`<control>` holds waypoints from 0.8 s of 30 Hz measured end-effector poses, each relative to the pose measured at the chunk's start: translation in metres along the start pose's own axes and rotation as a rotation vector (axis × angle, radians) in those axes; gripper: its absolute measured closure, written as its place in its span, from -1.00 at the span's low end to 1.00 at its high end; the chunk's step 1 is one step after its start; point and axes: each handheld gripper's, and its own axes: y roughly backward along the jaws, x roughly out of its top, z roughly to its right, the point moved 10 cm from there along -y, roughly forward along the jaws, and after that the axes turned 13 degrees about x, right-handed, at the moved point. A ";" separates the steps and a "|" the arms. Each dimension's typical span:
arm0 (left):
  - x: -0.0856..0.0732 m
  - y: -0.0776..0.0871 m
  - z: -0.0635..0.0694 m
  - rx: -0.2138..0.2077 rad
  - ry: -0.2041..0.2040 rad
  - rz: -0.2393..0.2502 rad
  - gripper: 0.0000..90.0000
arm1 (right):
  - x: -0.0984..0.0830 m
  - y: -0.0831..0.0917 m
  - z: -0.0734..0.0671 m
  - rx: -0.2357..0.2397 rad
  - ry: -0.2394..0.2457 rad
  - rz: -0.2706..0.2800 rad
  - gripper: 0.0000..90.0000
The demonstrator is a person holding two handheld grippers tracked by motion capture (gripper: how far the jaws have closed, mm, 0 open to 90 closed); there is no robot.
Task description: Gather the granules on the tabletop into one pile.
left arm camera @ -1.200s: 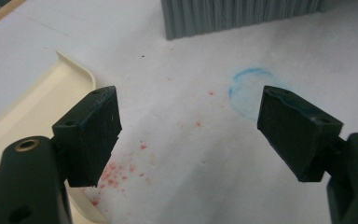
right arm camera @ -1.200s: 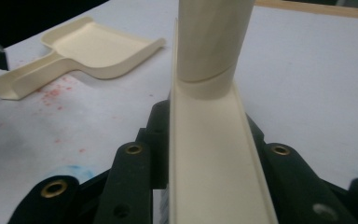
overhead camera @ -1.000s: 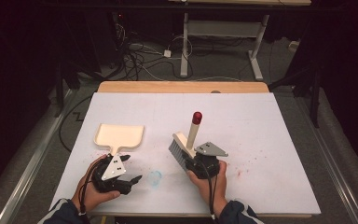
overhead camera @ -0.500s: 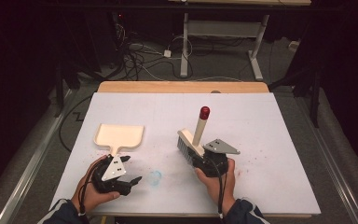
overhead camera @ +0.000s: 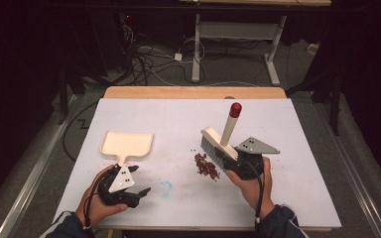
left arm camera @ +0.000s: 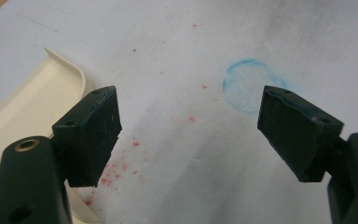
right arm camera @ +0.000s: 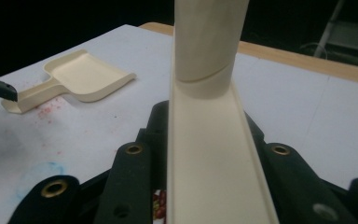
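1. High view: the right claw (overhead camera: 239, 166) is clamped on the cream back of the brush (overhead camera: 219, 144), whose handle with a red tip rises tilted above the claw. The grey bristles face away from the hand, toward the left of the claw. Just beside the bristles and to the left of the right claw lies a small pile of dark red crumbs (overhead camera: 206, 165) on the white desk (overhead camera: 297, 148).
2. High view: the left claw (overhead camera: 138, 182) rests low on the desk with its jaws spread and nothing between them. The cream dustpan (overhead camera: 126, 144) lies flat just ahead of it, its short handle pointing back at the claw. A faint blue ring (overhead camera: 164, 188) is drawn on the desk just to the right of this claw.
3. Left gripper view: the left claw's two black pads stand well apart over bare desk speckled with red stains. The dustpan's rim lies beside the left pad, and the blue ring sits ahead, nearer the right pad.
4. Right gripper view: the brush's cream back fills the gap between the right claw's jaws, which press on it. The dustpan lies well ahead, to the left of the claw.
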 end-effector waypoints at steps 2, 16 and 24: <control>0.000 0.000 0.000 -0.002 0.002 -0.002 -0.55 | -0.001 -0.003 0.009 0.006 0.064 -0.020 0.50; -0.004 -0.007 -0.002 -0.007 0.003 -0.028 -0.55 | -0.003 -0.085 0.059 0.144 0.279 -0.094 0.51; -0.007 -0.006 0.000 -0.014 0.000 -0.037 -0.55 | -0.014 -0.097 0.044 0.284 0.309 -0.118 0.51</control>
